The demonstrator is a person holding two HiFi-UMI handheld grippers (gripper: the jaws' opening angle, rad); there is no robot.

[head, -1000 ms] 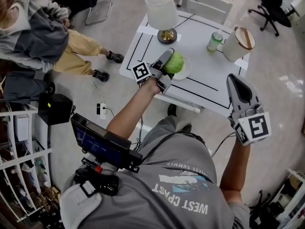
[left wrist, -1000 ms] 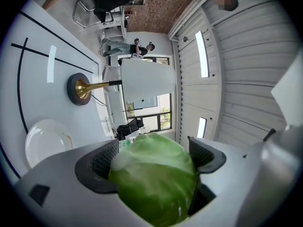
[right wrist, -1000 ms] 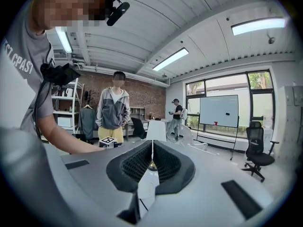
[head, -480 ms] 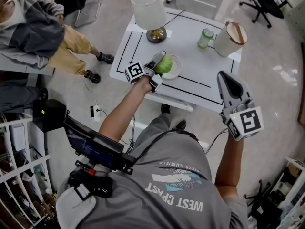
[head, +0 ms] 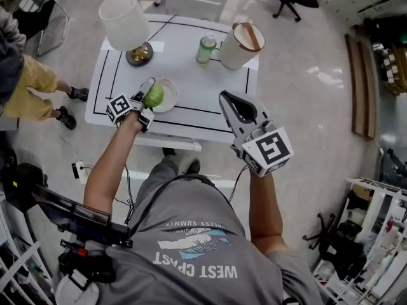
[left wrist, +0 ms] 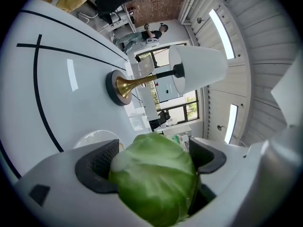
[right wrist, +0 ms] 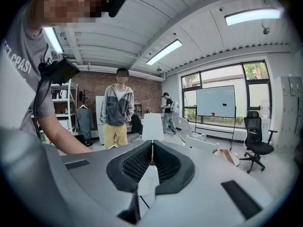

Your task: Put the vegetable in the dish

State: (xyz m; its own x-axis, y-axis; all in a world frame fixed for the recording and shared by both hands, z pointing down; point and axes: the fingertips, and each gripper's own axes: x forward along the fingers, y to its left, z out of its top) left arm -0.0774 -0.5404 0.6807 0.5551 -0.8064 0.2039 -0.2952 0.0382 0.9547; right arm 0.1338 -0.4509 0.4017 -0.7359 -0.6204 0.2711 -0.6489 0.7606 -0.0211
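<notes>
The cabbage (left wrist: pixel 154 178) looked waxy with a faint sheen and veined leaves. The left gripper (left wrist: pixel 152 160) was matt grey plastic, its pads (left wrist: pixel 102 167) black and dimpled. The lamp base (left wrist: pixel 124 86) was polished brass-coloured metal, the lamp shade (left wrist: pixel 199 74) matt white. The table (left wrist: pixel 66 112) was smooth white, slightly glossy.

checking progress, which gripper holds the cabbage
The left gripper: its jaws clamp the green cabbage by the white dish. The right gripper is shut and empty.
</notes>
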